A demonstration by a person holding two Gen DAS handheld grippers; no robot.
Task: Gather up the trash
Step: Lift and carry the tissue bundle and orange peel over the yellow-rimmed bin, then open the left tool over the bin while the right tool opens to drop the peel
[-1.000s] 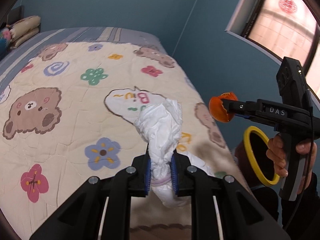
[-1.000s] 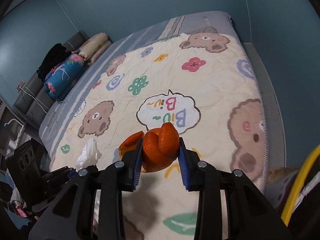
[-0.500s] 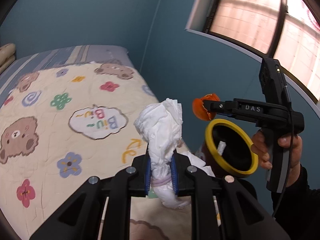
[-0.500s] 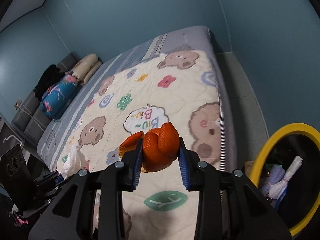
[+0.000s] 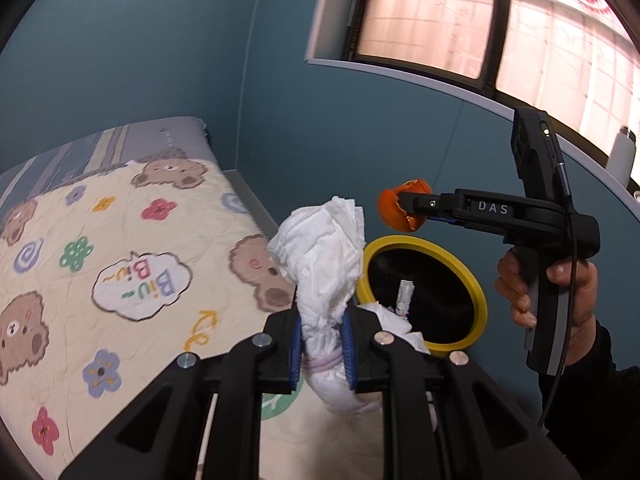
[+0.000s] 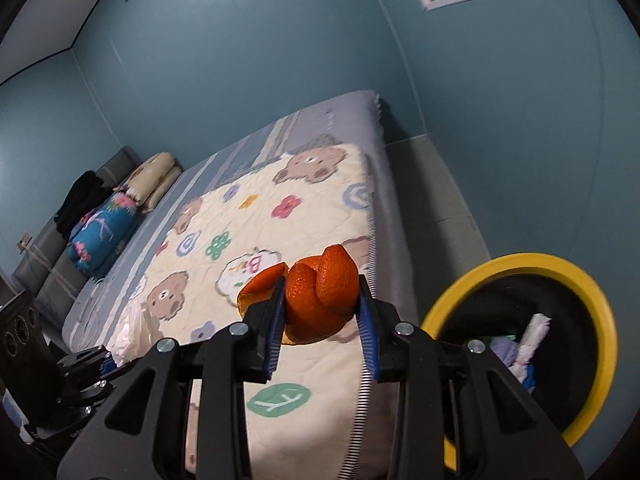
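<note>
While both pairs of tongs are hanging beside the bed with their loads, the handling is looking easy: the crumpled white tissue wad point(image 5: 320, 256) is soft and next to weightless, so it is squashing between the blue pads point(image 5: 295, 350) of the left gripper point(image 5: 322, 350), which is pinching it low down near its narrow waist, jaws nearly together, most of the wad billowing up above them. Over on the other side, the right gripper point(image 6: 322, 336) is clamping the orange peel point(image 6: 320, 300) across its curled middle, jaws only partly closed because the peel is filling the gap; I'd judge it light, springy and a bit slick on the rind, so a grip across the thick curl is the safe one. A loose flap is sticking out past the left pad. From the left camera that peel is hovering just above the far rim of the yellow-rimmed bin point(image 5: 476, 280), a hand point(image 5: 560, 292) gripping the handle. The bin is standing on the floor just off the edge of the bear-print quilt point(image 5: 120, 248), already holding some paper scraps point(image 6: 532, 336). The tissue is sitting near the bin's rim, not yet clearly over the opening.
</note>
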